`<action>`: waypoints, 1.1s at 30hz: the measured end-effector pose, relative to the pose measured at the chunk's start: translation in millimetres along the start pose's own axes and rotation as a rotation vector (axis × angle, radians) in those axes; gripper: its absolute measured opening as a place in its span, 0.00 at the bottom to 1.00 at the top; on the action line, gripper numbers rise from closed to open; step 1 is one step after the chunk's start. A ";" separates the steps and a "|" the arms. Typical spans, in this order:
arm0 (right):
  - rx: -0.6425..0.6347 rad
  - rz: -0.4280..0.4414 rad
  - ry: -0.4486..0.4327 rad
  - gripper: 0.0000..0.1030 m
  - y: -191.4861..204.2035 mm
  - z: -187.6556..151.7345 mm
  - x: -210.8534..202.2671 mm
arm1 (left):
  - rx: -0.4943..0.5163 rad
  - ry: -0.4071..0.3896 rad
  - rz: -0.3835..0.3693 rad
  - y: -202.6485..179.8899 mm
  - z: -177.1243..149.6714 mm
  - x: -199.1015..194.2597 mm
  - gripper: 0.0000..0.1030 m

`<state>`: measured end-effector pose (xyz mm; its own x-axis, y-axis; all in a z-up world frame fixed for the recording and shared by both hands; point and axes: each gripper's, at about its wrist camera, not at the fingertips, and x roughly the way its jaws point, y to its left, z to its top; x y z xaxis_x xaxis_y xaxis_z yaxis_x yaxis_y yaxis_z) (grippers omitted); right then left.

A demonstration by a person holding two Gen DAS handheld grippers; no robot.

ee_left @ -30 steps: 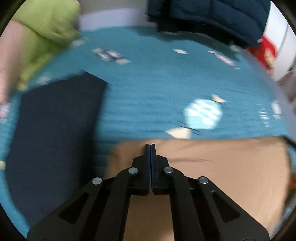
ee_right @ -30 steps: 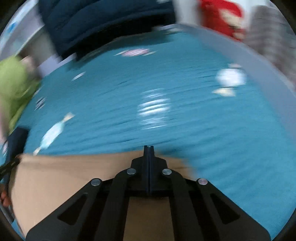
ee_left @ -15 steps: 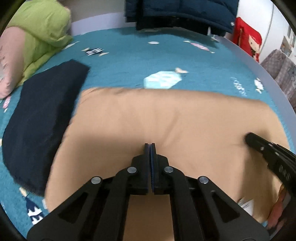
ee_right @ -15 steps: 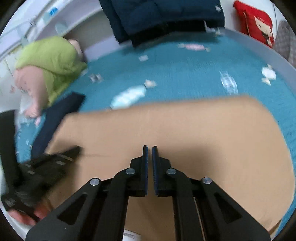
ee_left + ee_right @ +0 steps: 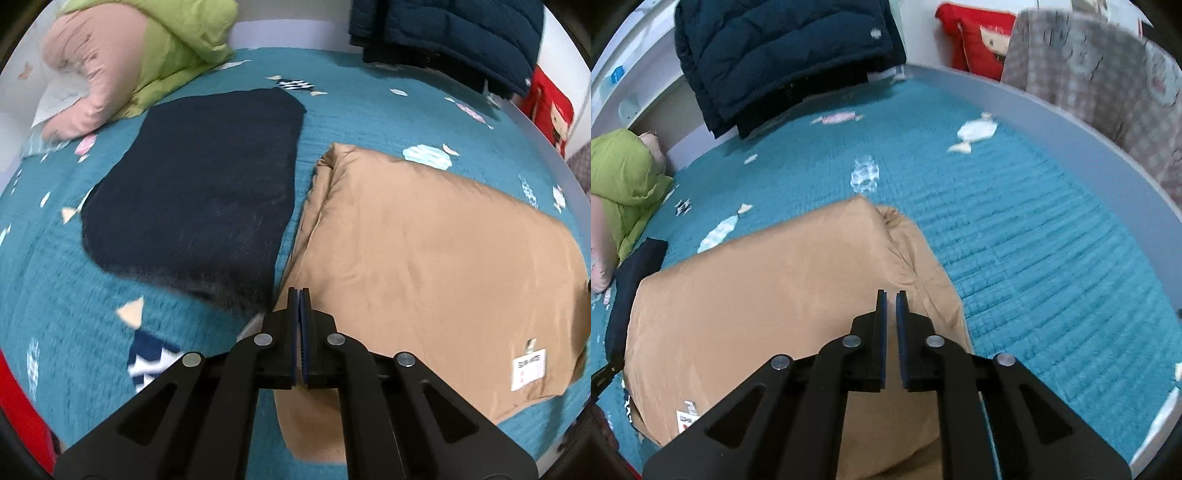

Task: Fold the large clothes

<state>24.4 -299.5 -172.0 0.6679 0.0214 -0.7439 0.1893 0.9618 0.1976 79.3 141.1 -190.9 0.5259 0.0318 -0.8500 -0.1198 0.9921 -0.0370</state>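
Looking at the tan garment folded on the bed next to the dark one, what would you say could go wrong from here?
1. The tan garment lies close beside the dark folded garment; another fold or a slide might drag it onto that one.
2. Its fabric looks slick and puffy, with a bunched far corner, so the fold could spring open.
3. The right gripper is opening with nothing between its jaws, and the left gripper is shut and empty; either could snag the cloth.

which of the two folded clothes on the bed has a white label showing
The tan garment, lying right of the dark navy one. Its white label sits near the front corner; the navy piece shows no label.
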 end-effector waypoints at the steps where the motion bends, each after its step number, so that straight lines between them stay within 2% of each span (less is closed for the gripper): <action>1: -0.019 0.041 0.004 0.07 10.8 -5.7 -5.1 | -0.002 -0.002 -0.021 -4.6 -3.1 -5.8 0.04; 3: -0.069 0.108 0.034 0.07 36.4 -16.9 -7.6 | 0.030 -0.008 -0.041 -19.5 -6.9 -12.5 0.04; 6: -0.082 0.260 0.118 0.07 68.7 -36.0 -8.0 | 0.079 0.016 -0.113 -49.2 -15.1 -15.1 0.04; 8: -0.120 0.298 0.154 0.07 83.6 -48.8 -5.4 | 0.134 0.030 -0.120 -66.8 -22.7 -11.3 0.04; 10: -0.190 0.260 0.191 0.07 90.8 -63.5 3.6 | 0.185 0.057 -0.107 -77.8 -30.5 -4.8 0.04; 12: -0.193 0.219 0.222 0.03 77.3 -73.2 12.2 | 0.198 0.100 -0.073 -76.7 -39.5 4.6 0.03; 15: -0.140 0.207 0.241 0.00 40.1 -77.0 14.2 | 0.157 0.129 -0.058 -61.2 -44.9 9.7 0.03; 19: -0.152 0.143 0.230 0.00 18.1 -71.3 5.1 | 0.121 0.136 0.015 -37.7 -47.9 9.5 0.03; 22: -0.100 0.103 0.237 0.00 -1.4 -70.5 -1.0 | 0.093 0.166 0.065 -23.8 -52.1 12.8 0.04; 24: -0.067 0.063 0.254 0.00 -12.5 -67.8 -6.2 | 0.058 0.179 0.062 -13.3 -50.5 14.7 0.04; 25: -0.044 0.068 0.254 0.06 -16.8 -64.3 -9.9 | 0.045 0.178 0.056 -11.5 -50.6 13.2 0.04; 27: 0.012 0.073 0.233 0.07 -29.4 -53.7 -21.6 | 0.047 0.168 0.061 -9.0 -50.2 8.8 0.04; 28: 0.041 0.069 0.217 0.13 -36.7 -48.8 -27.2 | 0.057 0.167 0.064 -9.8 -50.8 7.5 0.04; 29: 0.091 0.060 0.204 0.33 -48.3 -41.8 -32.4 | 0.061 0.168 0.061 -11.0 -50.0 7.3 0.04; 31: 0.166 0.043 0.175 0.62 -66.3 -33.4 -38.2 | 0.067 0.166 0.062 -13.3 -48.7 5.7 0.04; 33: 0.232 0.057 0.175 0.65 -85.0 -26.0 -38.3 | 0.069 0.162 0.051 -14.6 -47.5 3.2 0.07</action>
<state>-36.0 -375.0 -176.9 0.5518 0.1397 -0.8222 0.3281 0.8700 0.3680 42.7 121.0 -218.1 0.3772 0.0674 -0.9237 -0.0814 0.9959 0.0394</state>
